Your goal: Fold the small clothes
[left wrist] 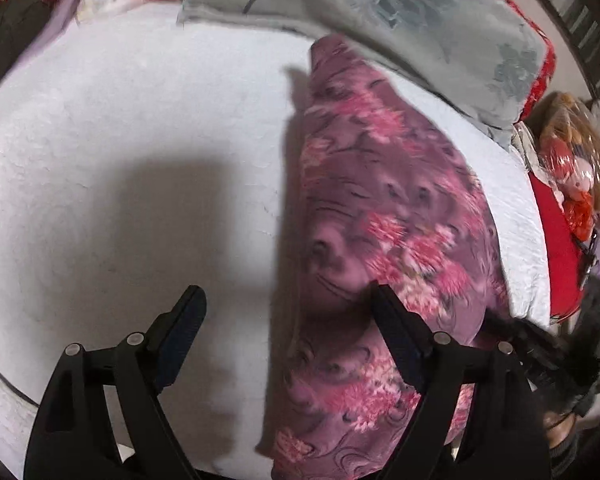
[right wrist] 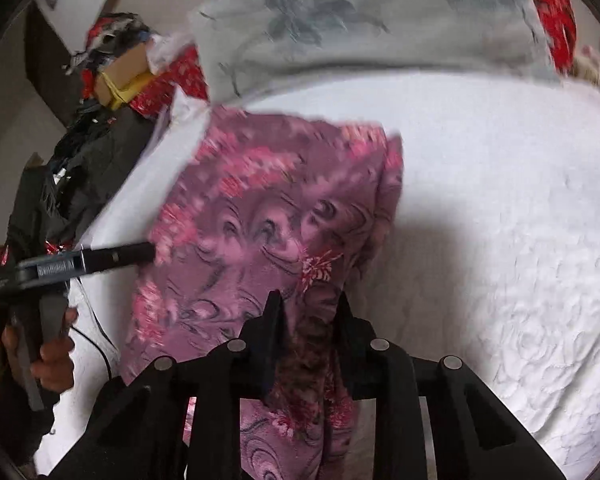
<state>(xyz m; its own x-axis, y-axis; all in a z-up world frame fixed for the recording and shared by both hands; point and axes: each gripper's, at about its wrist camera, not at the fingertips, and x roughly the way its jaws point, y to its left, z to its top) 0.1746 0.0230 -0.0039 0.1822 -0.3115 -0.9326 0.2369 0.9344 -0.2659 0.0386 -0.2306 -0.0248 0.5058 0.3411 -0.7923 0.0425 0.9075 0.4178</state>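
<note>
A purple garment with pink flowers (left wrist: 384, 216) lies on a bed covered by a white textured bedspread (left wrist: 132, 128), stretched as a long strip from the near edge of the bed toward the far edge, where its far end reaches a grey flowered pillow (left wrist: 380, 8). In the left wrist view the left gripper (left wrist: 286, 300) hangs over the near part of the bed with its jaws spread wide and nothing between the pads; one finger (left wrist: 188, 320) is above bare bedspread and the other is above the edge of the garment. In the right wrist view the right gripper (right wrist: 306, 304) has its jaws drawn close together, and a bunched fold of the garment runs up between the two fingers, pinched there and hanging down toward the camera. The rest of the cloth spreads flat beyond the fingertips toward the pillow (right wrist: 360, 12). At the left side of that view a hand (right wrist: 48, 352) holds the other gripper's handle beside the bed's edge, its black finger reaching to the garment's side. A red patterned cloth (right wrist: 548, 4) shows past the pillow.
</note>
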